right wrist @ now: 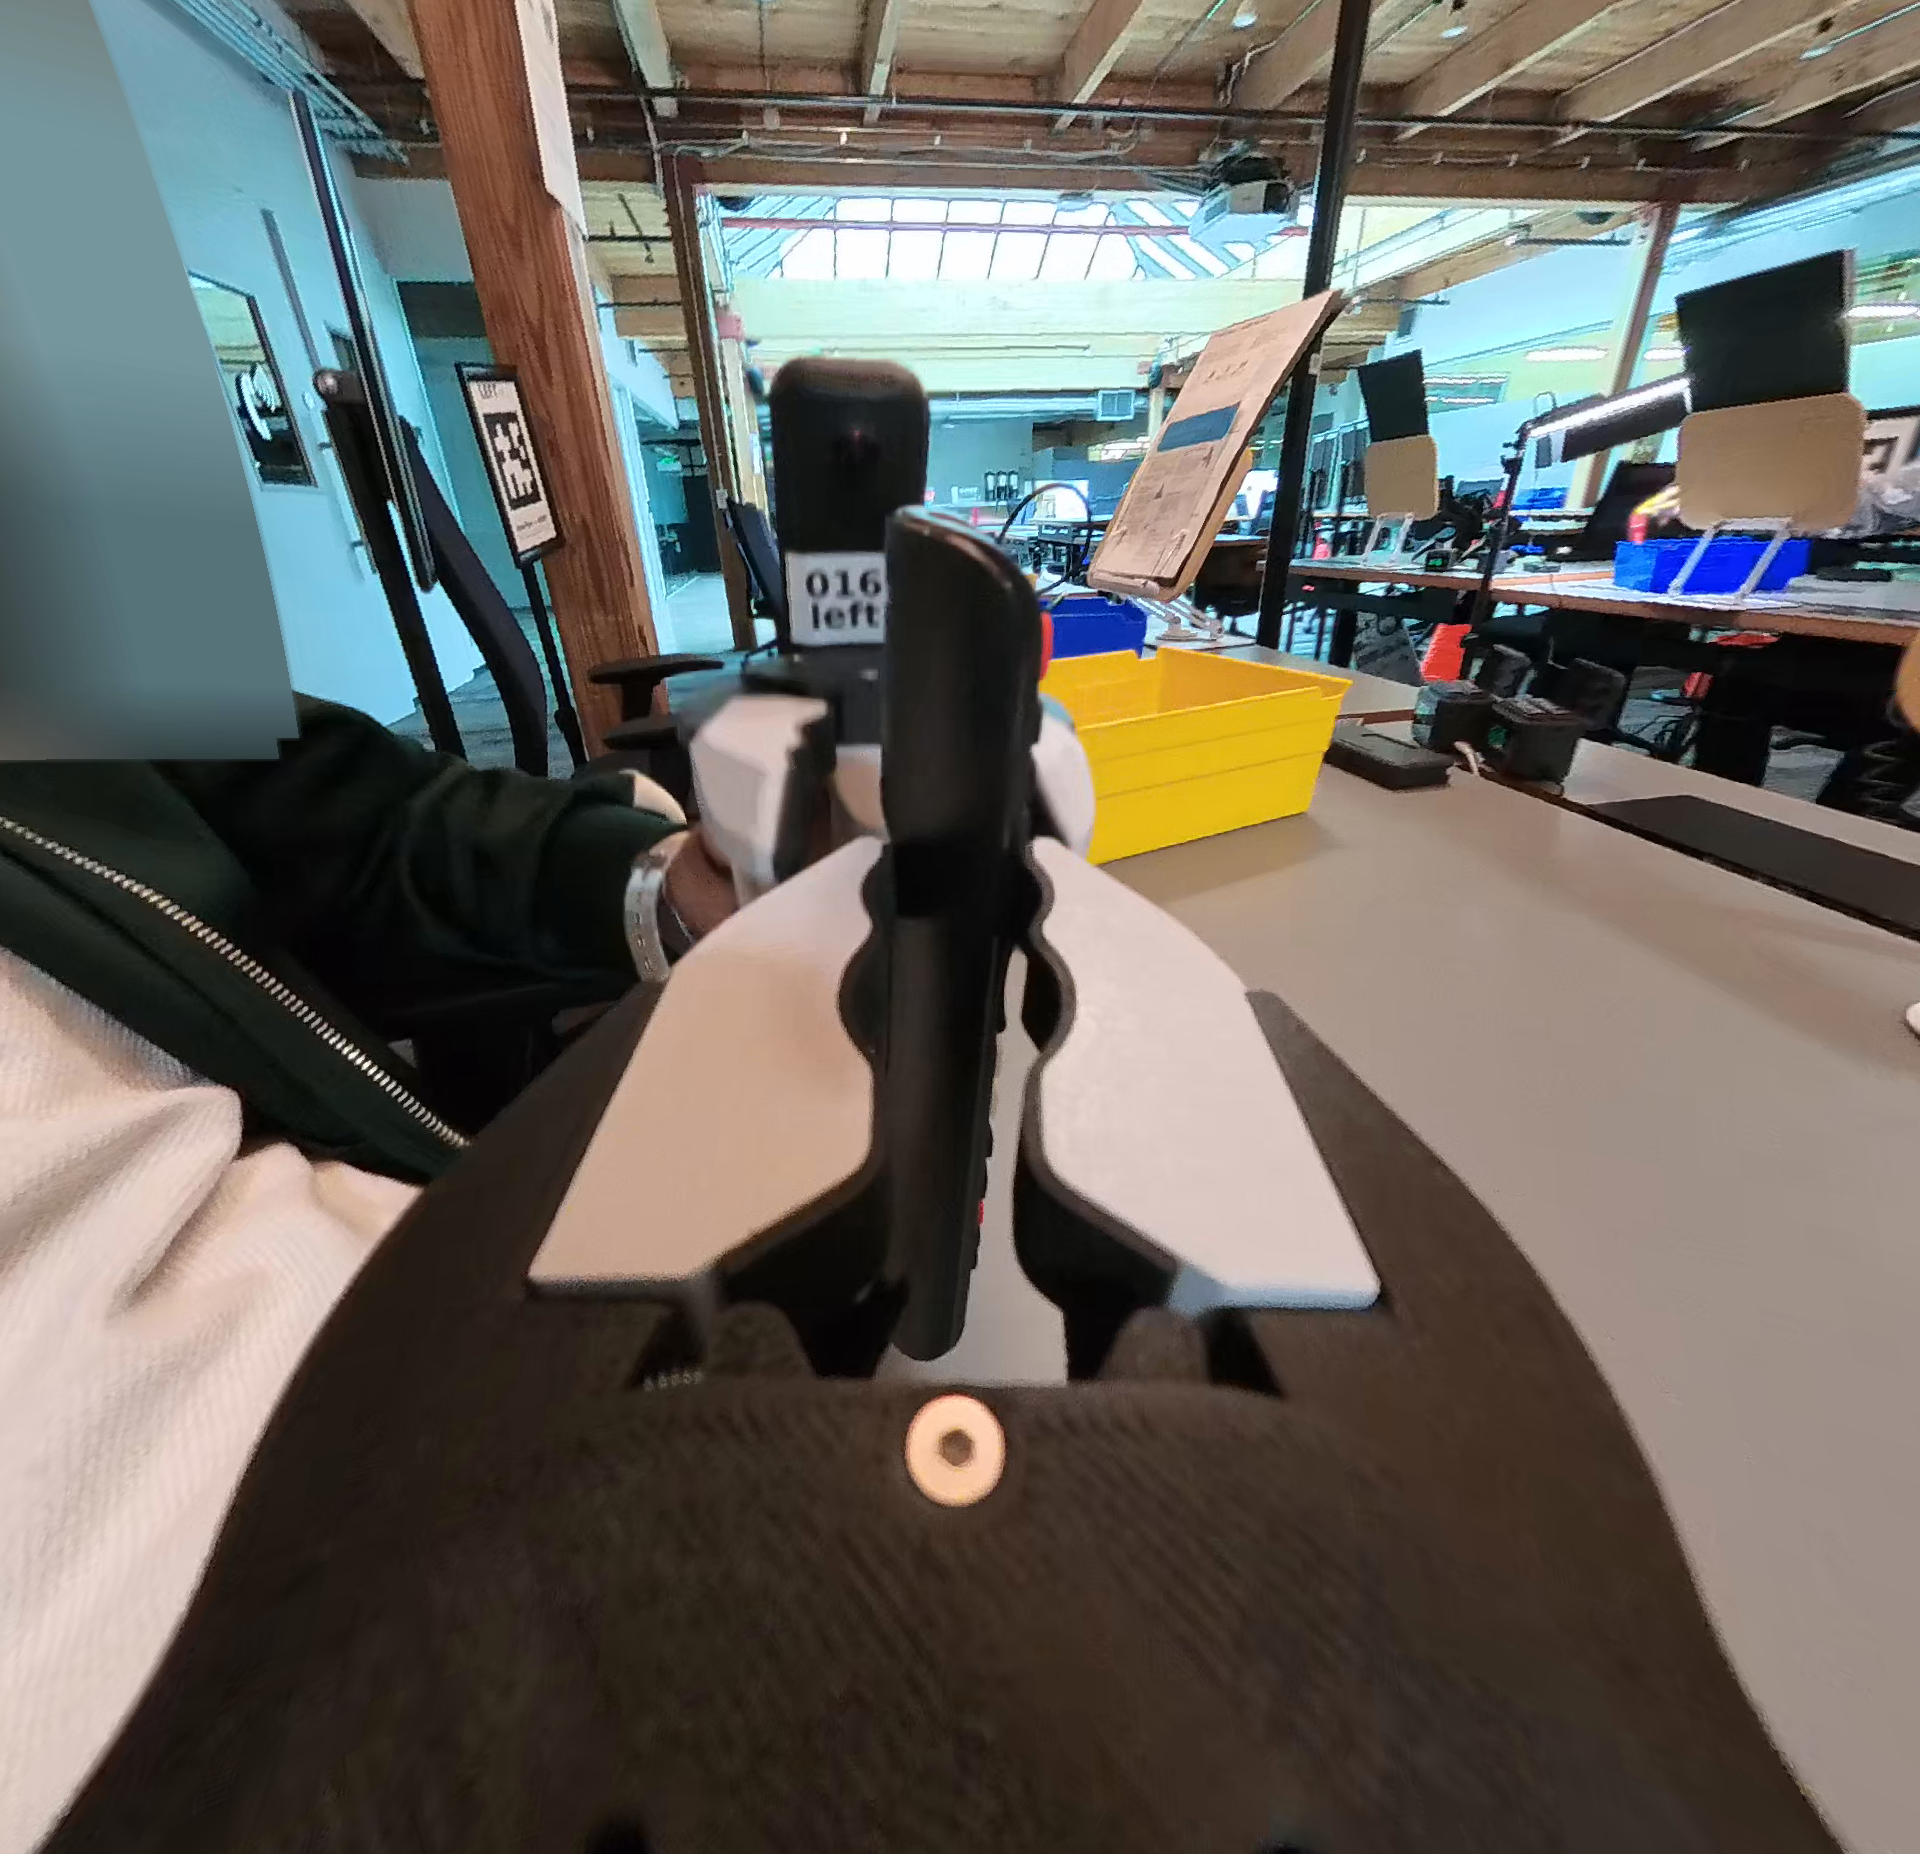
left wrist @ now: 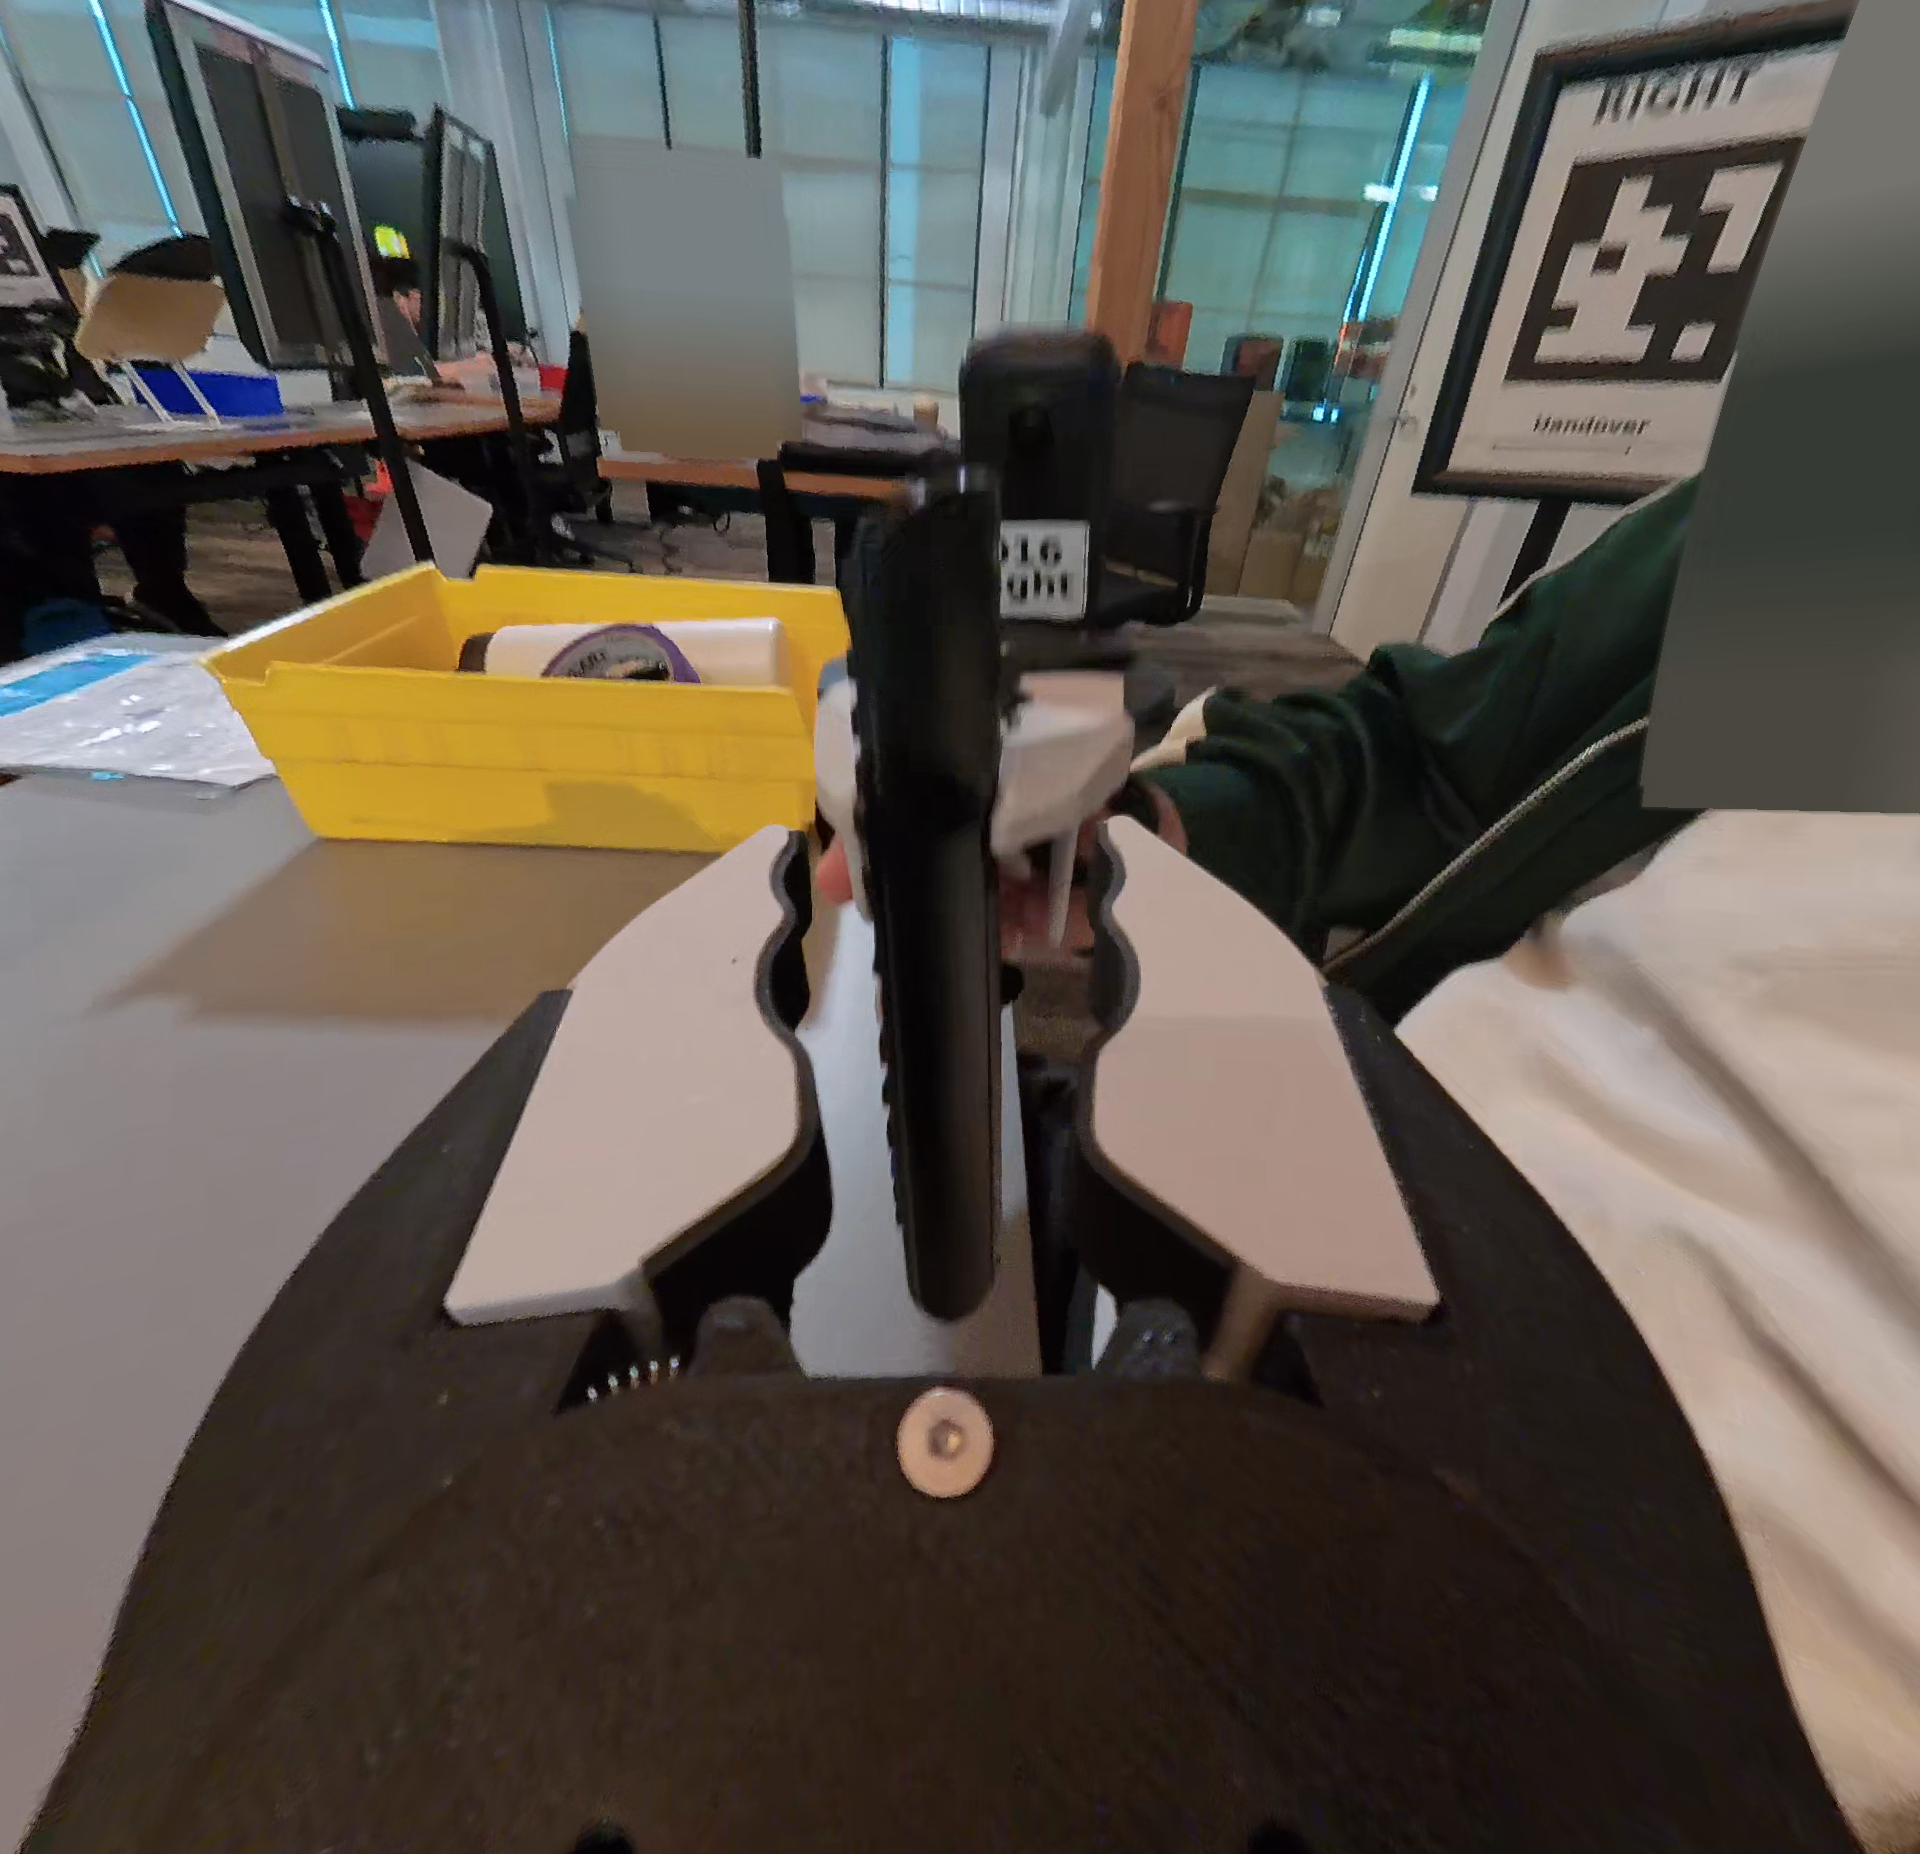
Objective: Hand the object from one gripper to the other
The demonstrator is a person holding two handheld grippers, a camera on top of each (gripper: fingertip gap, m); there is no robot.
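A black remote control stands on edge, held in the air between my two grippers, which face each other. My left gripper is open: its white fingers stand apart, with a gap on each side of the remote's near end. My right gripper is shut on the remote, with both fingertips pressing its sides. In the left wrist view, the right gripper clasps the remote's far part. In the right wrist view, the left gripper's white fingers flank the far end.
A yellow bin holding a white roll and purple tape stands on the grey table; it also shows in the right wrist view. A plastic bag lies left of it. The person's green sleeve and white shirt are close. The tips of both grippers are at nearly the same place.
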